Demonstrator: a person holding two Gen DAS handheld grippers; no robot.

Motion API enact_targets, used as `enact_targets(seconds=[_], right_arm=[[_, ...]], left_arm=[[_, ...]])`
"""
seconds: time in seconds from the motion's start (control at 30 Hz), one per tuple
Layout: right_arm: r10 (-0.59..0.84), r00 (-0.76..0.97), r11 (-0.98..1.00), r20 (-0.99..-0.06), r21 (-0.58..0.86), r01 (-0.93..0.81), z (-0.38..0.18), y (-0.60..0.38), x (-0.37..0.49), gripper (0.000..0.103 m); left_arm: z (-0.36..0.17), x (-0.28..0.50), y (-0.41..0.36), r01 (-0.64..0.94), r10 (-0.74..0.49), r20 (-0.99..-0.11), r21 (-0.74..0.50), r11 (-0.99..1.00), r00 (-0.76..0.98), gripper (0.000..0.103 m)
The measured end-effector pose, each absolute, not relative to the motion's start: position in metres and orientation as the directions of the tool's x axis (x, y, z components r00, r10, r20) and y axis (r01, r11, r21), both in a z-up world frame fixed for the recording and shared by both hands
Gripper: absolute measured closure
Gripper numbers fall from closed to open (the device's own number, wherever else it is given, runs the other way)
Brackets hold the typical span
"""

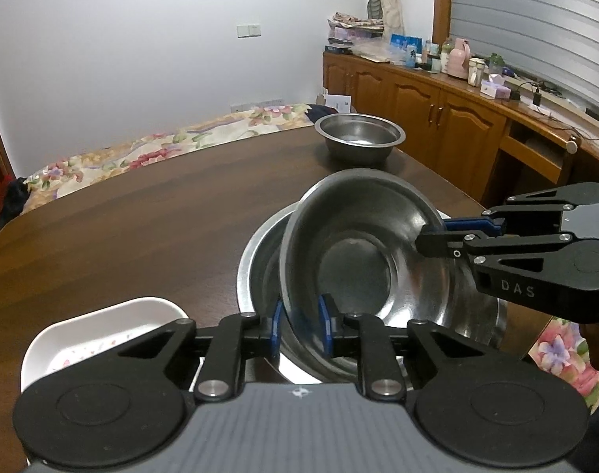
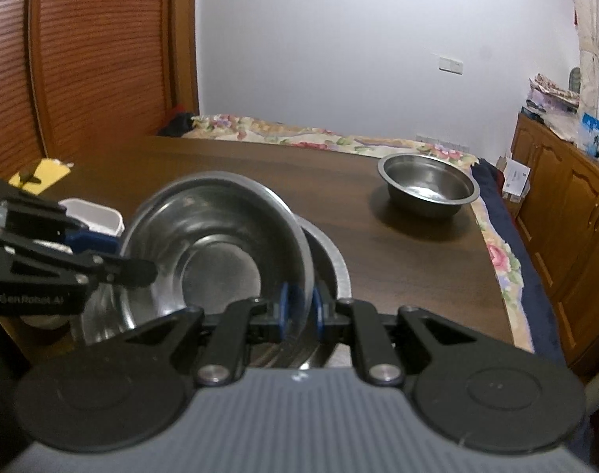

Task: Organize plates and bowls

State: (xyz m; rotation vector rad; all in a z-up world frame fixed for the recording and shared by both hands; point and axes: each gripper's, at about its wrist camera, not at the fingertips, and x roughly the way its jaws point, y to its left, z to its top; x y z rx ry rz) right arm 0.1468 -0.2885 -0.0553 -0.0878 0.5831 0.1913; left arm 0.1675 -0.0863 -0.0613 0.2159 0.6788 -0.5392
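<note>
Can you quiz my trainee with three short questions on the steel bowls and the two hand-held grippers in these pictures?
1. True or false: the tilted steel bowl lies flat on the table.
2. Which grips the tilted bowl's rim? A) only the left hand-held gripper B) only the right hand-held gripper C) both.
3. Where does the third steel bowl stand?

Key
1. False: it is held tilted over the larger steel bowl.
2. C: each is shut on the rim, on opposite sides.
3. Alone, upright, at the far edge of the table, apart from the other two.
</note>
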Motion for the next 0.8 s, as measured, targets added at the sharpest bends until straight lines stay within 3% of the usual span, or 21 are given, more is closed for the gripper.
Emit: enact_targets(seconds=[0.4,0.8], right_arm=[[0.128,0.798,0.971,-0.589,-0.092,-0.223,-0.0512,-0.2793,0.1502,0.089],[0.138,0.793,0.975,-0.593,-0.061,-0.215,-0.0514,-0.2810,0.1541,0.089]], left_arm=[[-0.0583,0.1641,-0.0821,0.532,-0.404,-0.635,0.014,0.847,0.659,0.080],[-0.0527,0.1575,-0.0792,0.538,-0.414,-0.614,0.021,0.843,0.672,0.080]])
